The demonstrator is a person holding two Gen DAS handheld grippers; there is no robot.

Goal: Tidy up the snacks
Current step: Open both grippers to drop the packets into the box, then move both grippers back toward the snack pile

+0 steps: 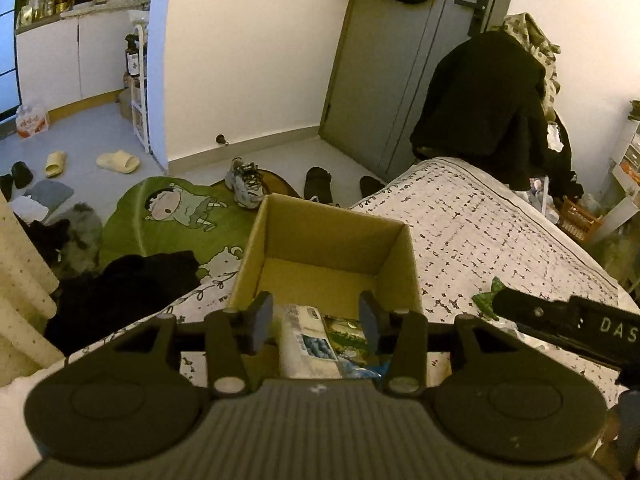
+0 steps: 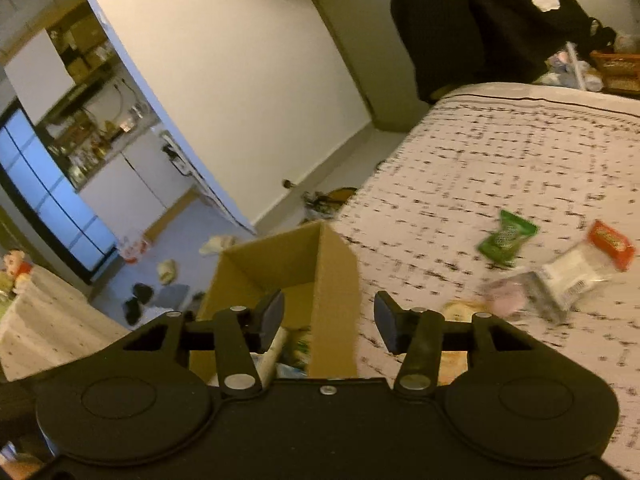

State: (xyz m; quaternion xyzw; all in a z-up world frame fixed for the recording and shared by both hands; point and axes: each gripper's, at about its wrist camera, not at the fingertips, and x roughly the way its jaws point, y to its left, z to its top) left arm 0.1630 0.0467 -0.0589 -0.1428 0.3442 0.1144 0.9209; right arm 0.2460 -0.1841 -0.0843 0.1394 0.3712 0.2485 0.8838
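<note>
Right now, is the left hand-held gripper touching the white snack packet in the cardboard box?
Apart. The left wrist view shows the left hand-held gripper open above the cardboard box, both pads clear of the white snack packet lying below.

The cardboard box [image 1: 328, 240] is plain brown. The bedsheet [image 2: 500, 152] is white with small black marks. One snack packet [image 2: 506, 236] is green, another packet [image 2: 610, 243] is red-orange. The floor rug [image 1: 168, 212] is green with a cartoon figure.
</note>
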